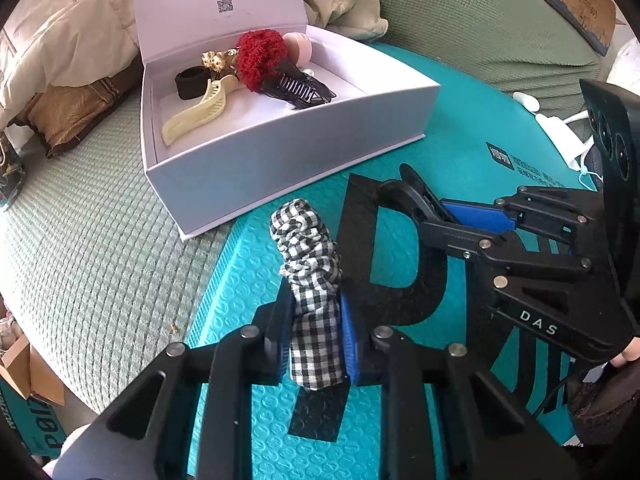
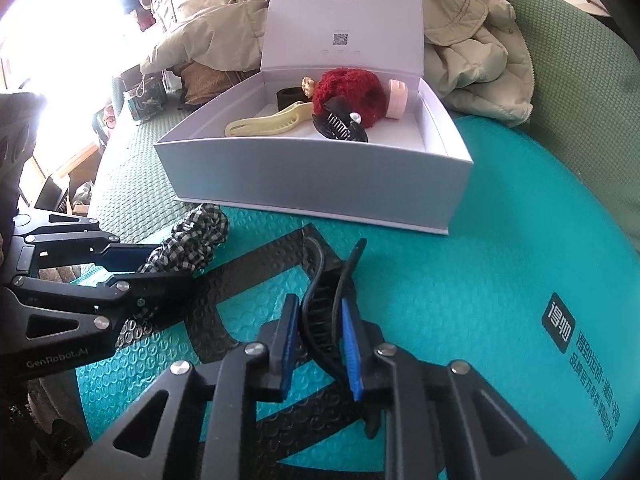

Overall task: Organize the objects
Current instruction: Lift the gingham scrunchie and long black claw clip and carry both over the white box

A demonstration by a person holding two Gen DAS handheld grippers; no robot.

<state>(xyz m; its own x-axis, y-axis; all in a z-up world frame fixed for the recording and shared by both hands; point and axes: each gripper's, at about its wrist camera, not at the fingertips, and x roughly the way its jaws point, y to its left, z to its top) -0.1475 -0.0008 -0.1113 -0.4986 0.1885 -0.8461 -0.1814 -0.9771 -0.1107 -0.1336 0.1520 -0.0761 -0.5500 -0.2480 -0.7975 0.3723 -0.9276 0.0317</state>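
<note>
On the teal bubble mailer point(image 1: 256, 432), seen from the left wrist, the left gripper point(image 1: 316, 332) pinches a black-and-white checked fabric scrunchie point(image 1: 310, 276) between its two blue pads; the ruffled cloth stands up past the fingertips. Just beyond lies a white cardboard box point(image 1: 280, 160), lid propped upright, holding six things: one fuzzy red scrunchie point(image 1: 262, 58), one cream plastic hair clip point(image 1: 200, 114), one black toothed claw clip point(image 1: 300, 90), one black band point(image 1: 191, 80), one gold beaded piece point(image 1: 214, 60) and one pink round item point(image 1: 298, 46). Bare floor shows at the box's right end. The right gripper point(image 1: 436, 208) sits to the right.

From the right wrist, the right gripper point(image 2: 320, 340) is closed on one curved black hair clip point(image 2: 326, 300), ridged inside, which rests on the mailer's embossed surface point(image 2: 460, 300). The left gripper point(image 2: 160, 264) holds the checked scrunchie point(image 2: 192, 240) near the box's front wall point(image 2: 312, 176). Teal surface lies free to the right.
</note>
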